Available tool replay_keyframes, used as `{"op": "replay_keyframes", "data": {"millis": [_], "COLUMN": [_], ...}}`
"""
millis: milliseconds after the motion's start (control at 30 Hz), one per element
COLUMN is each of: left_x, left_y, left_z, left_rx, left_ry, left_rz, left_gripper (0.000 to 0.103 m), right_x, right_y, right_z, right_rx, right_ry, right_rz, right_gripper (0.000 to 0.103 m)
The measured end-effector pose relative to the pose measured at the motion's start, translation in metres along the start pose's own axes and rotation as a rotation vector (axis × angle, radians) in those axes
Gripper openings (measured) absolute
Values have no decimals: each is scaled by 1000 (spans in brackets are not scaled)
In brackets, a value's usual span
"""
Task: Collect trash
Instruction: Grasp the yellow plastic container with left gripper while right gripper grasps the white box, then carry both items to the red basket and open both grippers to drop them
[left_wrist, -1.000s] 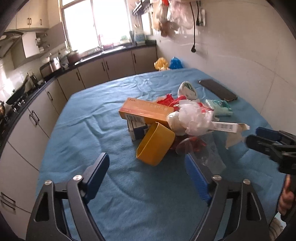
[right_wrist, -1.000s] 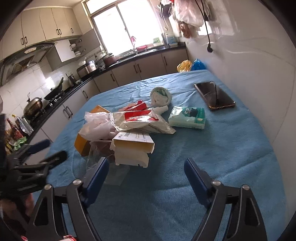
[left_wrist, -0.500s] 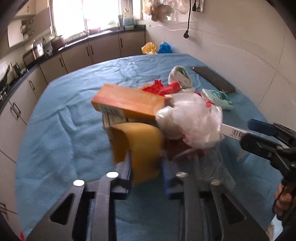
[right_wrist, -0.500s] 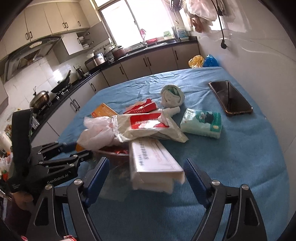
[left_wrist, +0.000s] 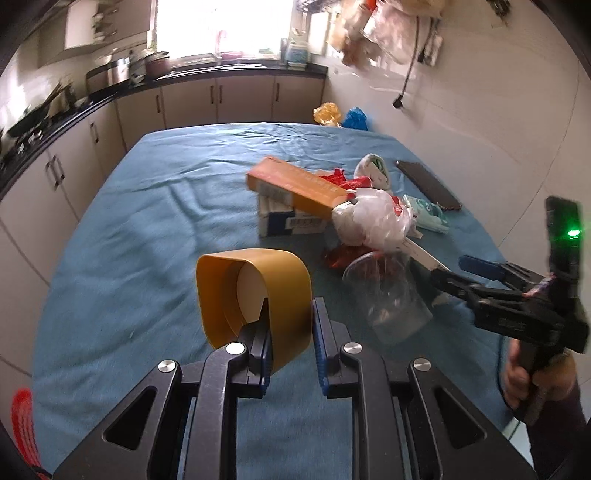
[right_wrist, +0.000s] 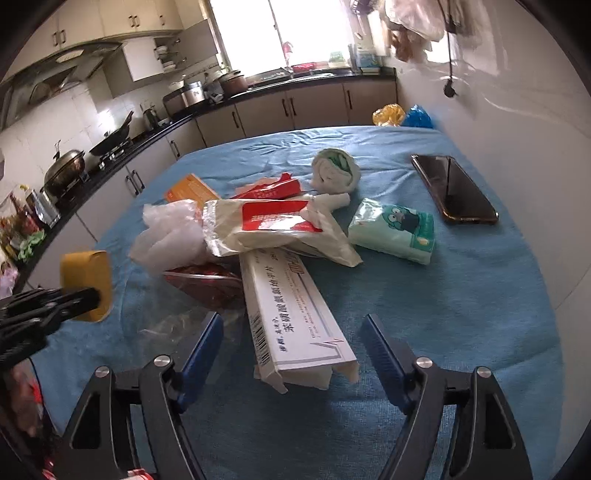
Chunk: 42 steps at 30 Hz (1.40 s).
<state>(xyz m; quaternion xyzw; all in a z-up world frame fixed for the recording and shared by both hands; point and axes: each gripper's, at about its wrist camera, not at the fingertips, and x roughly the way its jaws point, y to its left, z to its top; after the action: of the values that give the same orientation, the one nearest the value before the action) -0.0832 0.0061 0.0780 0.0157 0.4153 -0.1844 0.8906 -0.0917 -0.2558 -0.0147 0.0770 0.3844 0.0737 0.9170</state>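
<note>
While the left gripper (left_wrist: 291, 343) pinches only one wall of the yellow cup (left_wrist: 255, 295) above the cloth (left_wrist: 147, 206), it could twist free, and the right gripper's (right_wrist: 291, 354) closing jaws, astride the white box (right_wrist: 295, 317) untouched, may shove it.
</note>
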Motion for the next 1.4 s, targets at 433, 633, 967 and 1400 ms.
{"op": "replay_keyframes", "data": {"millis": [433, 633, 967, 1400], "left_x": [-73, -100, -128, -162], "left_y": [71, 109, 179, 283], "left_z": [-51, -76, -124, -196], "left_rx": [-220, -300, -465, -679], "left_ry": [-70, -102, -113, -102], "left_rz": [100, 170, 294, 462], "left_gripper": [18, 18, 18, 18], "right_x": [0, -45, -76, -1], "right_y": [9, 7, 87, 302], "right_z": [2, -8, -15, -29], "right_rx": [-130, -70, -88, -321], "right_ry": [21, -22, -27, 171], "right_rz": [-133, -111, 164, 563], "right_gripper": [22, 22, 22, 22]}}
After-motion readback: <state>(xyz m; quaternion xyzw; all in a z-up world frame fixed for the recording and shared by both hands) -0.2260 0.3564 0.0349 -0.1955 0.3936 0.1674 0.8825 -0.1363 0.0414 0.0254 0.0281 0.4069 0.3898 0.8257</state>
